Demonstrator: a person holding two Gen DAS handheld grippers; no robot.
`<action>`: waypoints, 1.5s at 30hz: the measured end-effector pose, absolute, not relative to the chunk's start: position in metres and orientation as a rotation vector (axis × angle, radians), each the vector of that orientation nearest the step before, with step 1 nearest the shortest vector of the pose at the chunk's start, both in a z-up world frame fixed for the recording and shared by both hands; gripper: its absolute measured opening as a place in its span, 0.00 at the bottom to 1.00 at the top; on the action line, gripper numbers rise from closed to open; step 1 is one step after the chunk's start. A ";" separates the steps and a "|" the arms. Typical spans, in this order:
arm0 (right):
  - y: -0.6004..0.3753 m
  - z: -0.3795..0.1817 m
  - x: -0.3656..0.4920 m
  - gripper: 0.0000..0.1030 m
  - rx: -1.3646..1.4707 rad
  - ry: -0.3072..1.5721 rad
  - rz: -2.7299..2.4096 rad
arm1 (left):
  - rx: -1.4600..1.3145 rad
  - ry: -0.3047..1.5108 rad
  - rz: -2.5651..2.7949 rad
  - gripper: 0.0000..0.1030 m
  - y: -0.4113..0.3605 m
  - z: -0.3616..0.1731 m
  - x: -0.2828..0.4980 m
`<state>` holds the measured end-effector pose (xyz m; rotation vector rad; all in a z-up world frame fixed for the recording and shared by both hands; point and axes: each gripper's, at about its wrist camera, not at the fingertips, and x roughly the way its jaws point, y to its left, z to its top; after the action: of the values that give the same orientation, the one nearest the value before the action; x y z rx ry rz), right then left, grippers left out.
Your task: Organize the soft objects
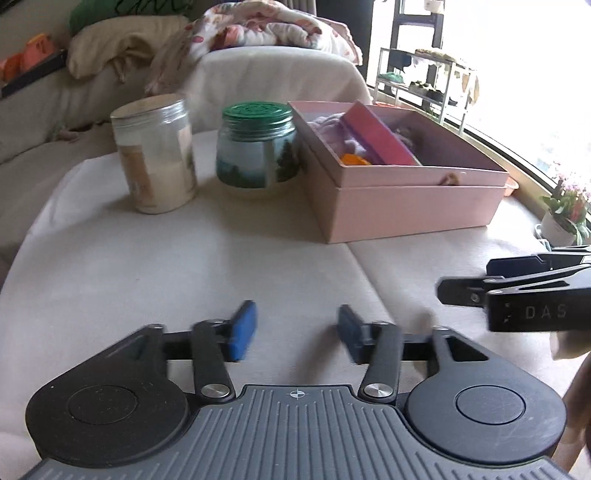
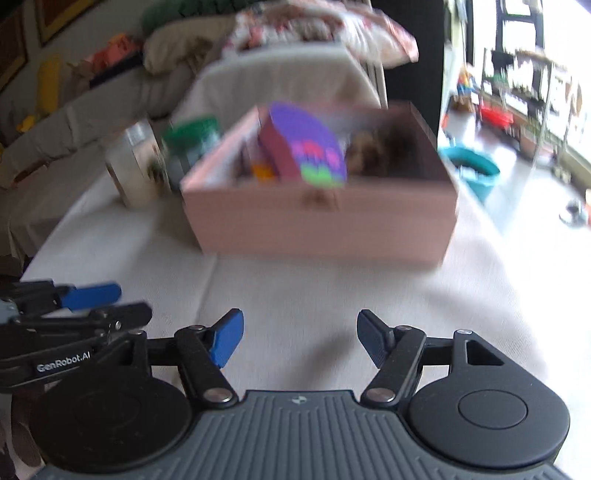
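A pink cardboard box [image 1: 417,206] stands open on the white-covered table; it also shows in the right wrist view [image 2: 321,225]. Inside it lie a pale purple soft thing [image 1: 332,127], an orange piece [image 1: 354,159], a brown furry thing [image 2: 384,151] and a pink-purple divider [image 2: 306,147]. My left gripper [image 1: 297,330] is open and empty, low over the table in front of the box. My right gripper [image 2: 301,339] is open and empty, also short of the box. Each gripper shows at the edge of the other's view.
A clear jar with white contents [image 1: 155,155] and a green-lidded painted jar [image 1: 256,147] stand left of the box. A sofa with blankets [image 1: 258,33] lies behind. A potted flower [image 1: 565,210] stands at the right table edge.
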<state>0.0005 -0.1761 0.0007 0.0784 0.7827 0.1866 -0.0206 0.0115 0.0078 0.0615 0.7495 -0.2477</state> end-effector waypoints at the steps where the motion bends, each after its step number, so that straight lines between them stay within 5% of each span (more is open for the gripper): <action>1: -0.175 0.000 0.000 0.71 0.067 0.791 0.168 | 0.072 0.748 -0.246 0.68 0.008 0.007 -0.021; 4: -0.172 -0.004 0.000 0.77 0.021 0.782 0.138 | 0.067 0.730 -0.212 0.73 0.001 0.004 -0.024; 7: -0.173 -0.009 0.003 0.99 -0.020 0.784 0.054 | 0.056 0.700 -0.155 0.72 -0.007 0.001 -0.024; 45: -0.188 -0.019 -0.002 1.00 0.022 0.685 0.021 | 0.052 0.653 -0.117 0.73 -0.012 -0.003 -0.020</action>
<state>-0.0017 -0.1876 -0.0190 0.0220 0.6852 0.0205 -0.0204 -0.0119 -0.0030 0.0521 0.6527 -0.1174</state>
